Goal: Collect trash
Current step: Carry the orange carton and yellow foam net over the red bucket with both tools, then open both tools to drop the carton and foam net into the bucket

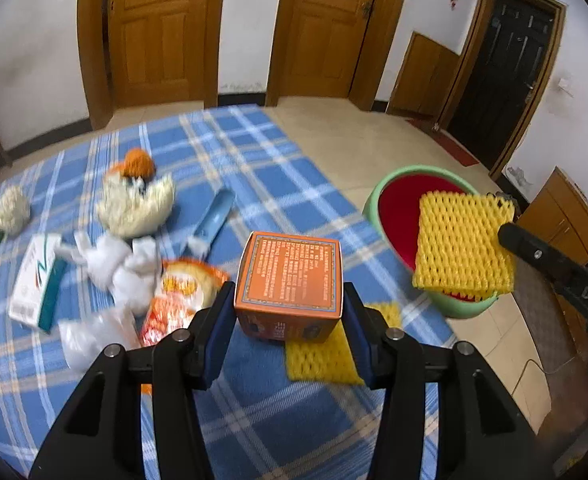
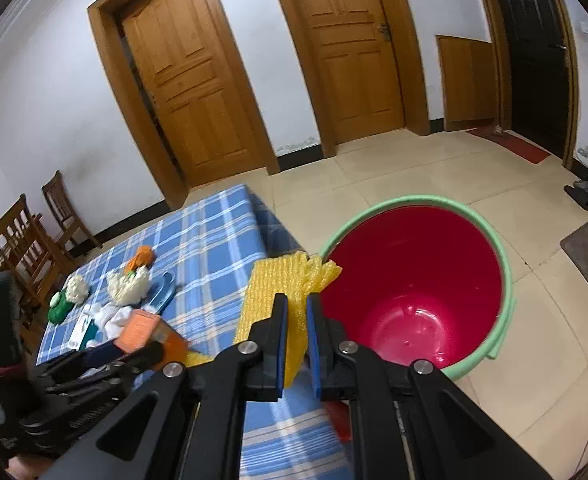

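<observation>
In the left wrist view, the left tool [image 1: 288, 300] grips an orange box [image 1: 288, 276] between its blue-padded fingers [image 1: 218, 320], the jaws set about as wide as the box and pressed against its two sides. The box is lifted above the blue plaid tabletop [image 1: 254, 168]. Just below and to the right of the tool lies a yellow foam net [image 1: 326, 354] on the cloth. To the tool's left sit crumpled white tissue [image 1: 126, 268], an orange snack wrapper [image 1: 182, 300], a white and green carton [image 1: 38, 280] and a clear plastic bag [image 1: 90, 336]. Ahead and to the right, the right tool's black arm [image 1: 554, 268] holds a second yellow foam sheet [image 1: 462, 244] over a red bucket with a green rim [image 1: 398, 200] that stands on the floor.

In the right wrist view, the right tool [image 2: 296, 336] is closed narrow on the yellow foam sheet [image 2: 270, 292], which stands up between its fingers. The sheet's far edge reaches the rim of the red bucket [image 2: 414, 272], just ahead and to the right. To the left, the left tool [image 2: 106, 360] holds the orange box [image 2: 138, 330] above the tabletop [image 2: 206, 236].
</observation>
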A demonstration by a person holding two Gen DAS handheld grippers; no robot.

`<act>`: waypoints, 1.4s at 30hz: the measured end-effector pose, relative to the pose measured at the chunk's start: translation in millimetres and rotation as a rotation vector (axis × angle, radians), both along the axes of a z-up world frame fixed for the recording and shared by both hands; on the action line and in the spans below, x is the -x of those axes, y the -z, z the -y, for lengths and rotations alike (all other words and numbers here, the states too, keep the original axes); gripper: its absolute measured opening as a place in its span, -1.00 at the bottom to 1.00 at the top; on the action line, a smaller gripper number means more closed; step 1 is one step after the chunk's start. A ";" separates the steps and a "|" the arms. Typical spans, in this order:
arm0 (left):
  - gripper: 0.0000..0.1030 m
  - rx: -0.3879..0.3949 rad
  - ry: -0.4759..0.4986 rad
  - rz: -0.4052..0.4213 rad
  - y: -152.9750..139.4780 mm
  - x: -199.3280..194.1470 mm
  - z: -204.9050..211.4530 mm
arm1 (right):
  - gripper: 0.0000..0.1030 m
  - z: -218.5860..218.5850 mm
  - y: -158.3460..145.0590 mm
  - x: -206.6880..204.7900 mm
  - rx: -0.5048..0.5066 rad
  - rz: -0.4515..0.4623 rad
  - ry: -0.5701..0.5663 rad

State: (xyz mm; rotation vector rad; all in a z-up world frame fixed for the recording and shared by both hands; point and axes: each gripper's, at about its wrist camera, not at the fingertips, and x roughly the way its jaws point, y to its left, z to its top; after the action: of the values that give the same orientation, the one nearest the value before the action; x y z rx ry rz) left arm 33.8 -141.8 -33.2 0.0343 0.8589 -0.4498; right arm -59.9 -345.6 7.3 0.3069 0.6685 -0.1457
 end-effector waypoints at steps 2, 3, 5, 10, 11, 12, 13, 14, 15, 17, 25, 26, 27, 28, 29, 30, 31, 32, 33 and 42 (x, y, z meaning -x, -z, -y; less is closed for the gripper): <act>0.00 -0.004 0.011 0.025 -7.9 -1.8 4.5 | -0.78 7.4 0.5 0.4 0.001 0.000 0.018; 0.00 -0.007 0.019 0.033 -11.2 -3.9 7.8 | -0.78 11.2 1.0 0.5 0.001 -0.001 0.027; 0.00 -0.011 0.034 0.043 -16.2 -8.6 16.2 | -0.78 19.6 2.4 1.4 -0.001 -0.003 0.047; 0.00 -0.009 0.092 0.044 -20.0 -19.2 43.9 | -0.78 39.9 8.3 4.5 0.009 -0.018 0.100; 0.00 -0.009 0.105 0.041 -19.5 -21.2 50.8 | -0.78 44.5 10.2 4.5 0.008 -0.023 0.110; 0.00 -0.010 0.119 0.036 -18.2 -23.2 57.9 | -0.78 50.9 13.0 4.8 0.007 -0.030 0.125; 0.00 -0.009 0.134 0.028 -16.2 -25.8 65.3 | -0.78 55.1 14.7 4.8 0.008 -0.034 0.135; 0.01 -0.007 0.148 0.019 -13.8 -28.3 73.0 | -0.77 60.5 17.5 4.8 0.011 -0.041 0.149; 0.00 -0.006 0.160 0.011 -11.2 -29.9 79.2 | -0.77 65.2 20.0 4.8 0.013 -0.046 0.159; 0.00 -0.005 0.188 -0.011 -4.5 -35.5 95.6 | -0.76 74.0 25.2 4.2 0.012 -0.058 0.177; 0.03 0.000 0.282 -0.071 11.4 -48.7 146.8 | -0.62 102.9 44.7 3.7 -0.001 -0.091 0.237; 0.05 -0.002 0.286 -0.077 12.4 -50.4 151.3 | -0.48 106.3 46.4 4.8 -0.007 -0.089 0.244; 0.06 -0.001 0.288 -0.082 13.3 -52.4 155.9 | -0.38 108.7 47.5 5.9 -0.011 -0.088 0.248; 0.11 0.001 0.289 -0.084 12.9 -52.5 158.2 | -0.35 111.0 48.6 6.6 -0.014 -0.088 0.253; 0.12 0.002 0.289 -0.085 12.6 -52.9 160.5 | -0.29 111.1 48.8 6.0 -0.015 -0.088 0.256; 0.12 0.002 0.288 -0.084 12.5 -53.1 161.8 | -0.27 112.5 49.4 6.1 -0.018 -0.087 0.261; 0.12 0.002 0.287 -0.082 11.9 -53.3 162.6 | -0.26 113.7 49.8 6.7 -0.019 -0.086 0.263; 0.12 0.005 0.285 -0.080 10.9 -53.3 162.0 | -0.24 115.0 50.1 6.7 -0.021 -0.085 0.262; 0.12 0.007 0.282 -0.076 10.5 -53.0 161.9 | -0.22 115.1 50.1 7.4 -0.023 -0.084 0.262; 0.12 0.028 0.205 -0.051 -7.2 -56.6 125.6 | -0.04 102.9 37.9 8.9 -0.038 -0.059 0.227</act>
State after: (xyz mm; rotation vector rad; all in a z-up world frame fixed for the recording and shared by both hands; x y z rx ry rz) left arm 90.5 -267.4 -25.9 0.0857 0.9031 -0.6568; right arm -68.8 -448.4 -30.5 0.4160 0.6948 -0.3605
